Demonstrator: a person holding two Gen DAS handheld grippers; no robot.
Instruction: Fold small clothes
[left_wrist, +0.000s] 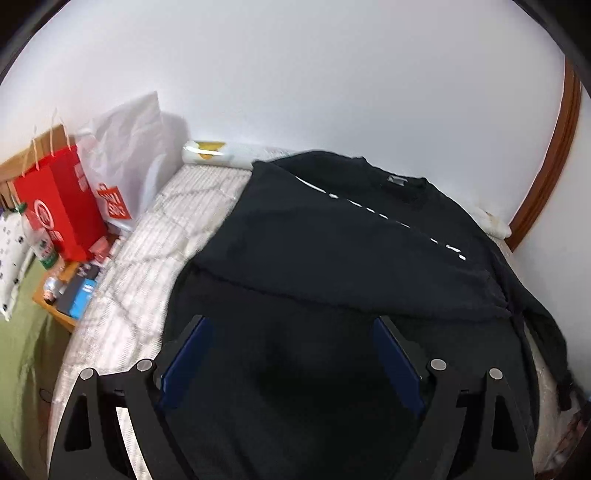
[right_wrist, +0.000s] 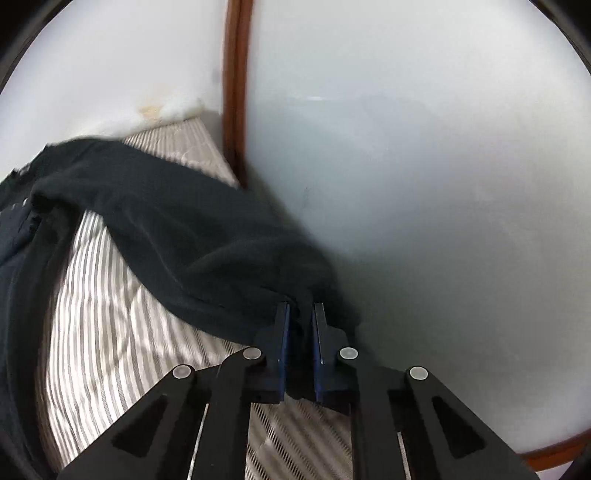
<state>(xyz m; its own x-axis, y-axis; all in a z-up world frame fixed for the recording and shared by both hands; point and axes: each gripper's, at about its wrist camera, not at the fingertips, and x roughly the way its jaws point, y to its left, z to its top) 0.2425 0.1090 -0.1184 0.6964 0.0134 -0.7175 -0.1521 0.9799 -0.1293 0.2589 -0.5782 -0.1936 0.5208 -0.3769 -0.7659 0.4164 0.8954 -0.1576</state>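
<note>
A black long-sleeved top (left_wrist: 332, 258) with a white dashed line lies spread on the striped mattress (left_wrist: 155, 236), one side folded over its middle. My left gripper (left_wrist: 291, 325) is open and empty, hovering over the top's lower part. My right gripper (right_wrist: 300, 314) is shut on the end of the top's black sleeve (right_wrist: 177, 229) and holds it lifted off the mattress (right_wrist: 110, 314), close to the white wall. The sleeve runs back to the left toward the body of the top.
A red paper bag (left_wrist: 59, 206) and a white shopping bag (left_wrist: 125, 155) stand left of the bed beside a wooden tray of small items (left_wrist: 70, 291). A white wall (right_wrist: 424, 184) with brown wooden trim (right_wrist: 234, 92) bounds the bed's right side.
</note>
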